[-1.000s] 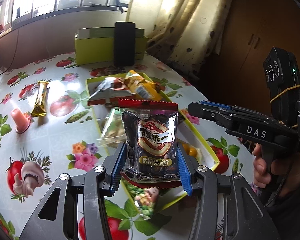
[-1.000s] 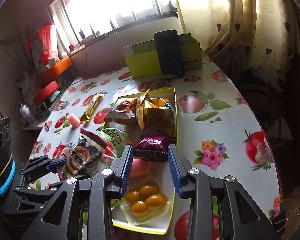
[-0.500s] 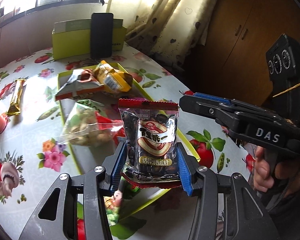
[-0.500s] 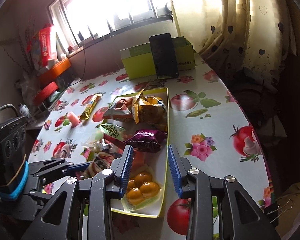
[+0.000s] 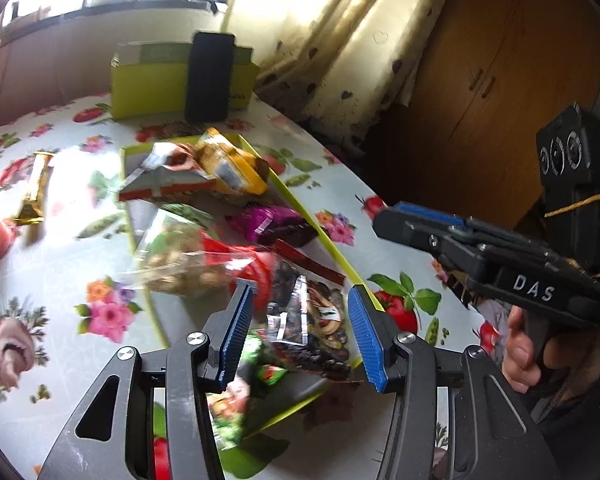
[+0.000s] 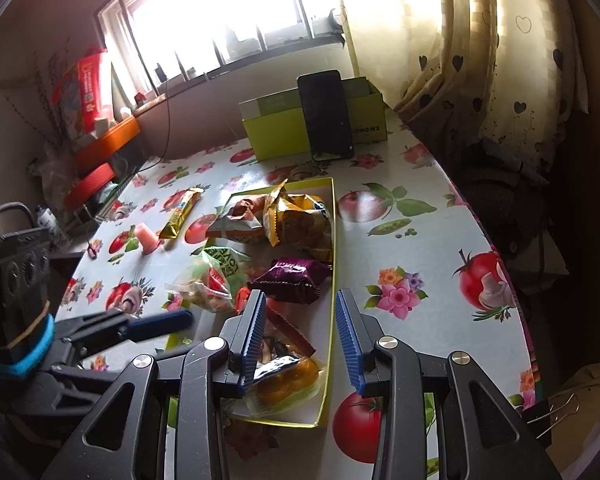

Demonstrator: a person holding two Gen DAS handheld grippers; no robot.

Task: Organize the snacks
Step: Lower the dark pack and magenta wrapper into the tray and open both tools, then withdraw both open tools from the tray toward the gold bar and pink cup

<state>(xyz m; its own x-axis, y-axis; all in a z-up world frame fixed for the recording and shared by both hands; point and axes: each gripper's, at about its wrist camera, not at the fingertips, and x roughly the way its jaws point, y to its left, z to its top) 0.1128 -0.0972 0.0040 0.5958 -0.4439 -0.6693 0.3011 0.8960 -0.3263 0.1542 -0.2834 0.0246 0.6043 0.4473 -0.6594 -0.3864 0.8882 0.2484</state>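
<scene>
A dark melon-seed packet (image 5: 316, 320) with a red top edge lies tilted in the near end of the yellow-rimmed tray (image 5: 312, 224). My left gripper (image 5: 300, 288) hangs just above it, open, with a gap between each blue pad and the packet. From the right wrist, the packet (image 6: 278, 350) rests on a pack of orange jellies (image 6: 288, 380). My right gripper (image 6: 300, 294) is open over the tray (image 6: 333, 240) with nothing between its fingers. The tray also holds a purple packet (image 6: 290, 280), a yellow bag (image 6: 300, 216) and a clear nut bag (image 6: 212, 284).
On the flowered tablecloth left of the tray lie a gold bar (image 6: 180, 212) and a pink jelly cup (image 6: 148, 236). A green box (image 6: 280, 128) with a black phone (image 6: 326, 114) leaning on it stands at the back. The table edge curves along the right, by curtains.
The seed packet, gripped upright by my left gripper before, has dropped out and now lies tilted in the tray. The left jaws stand wider apart. The right gripper has stayed put.
</scene>
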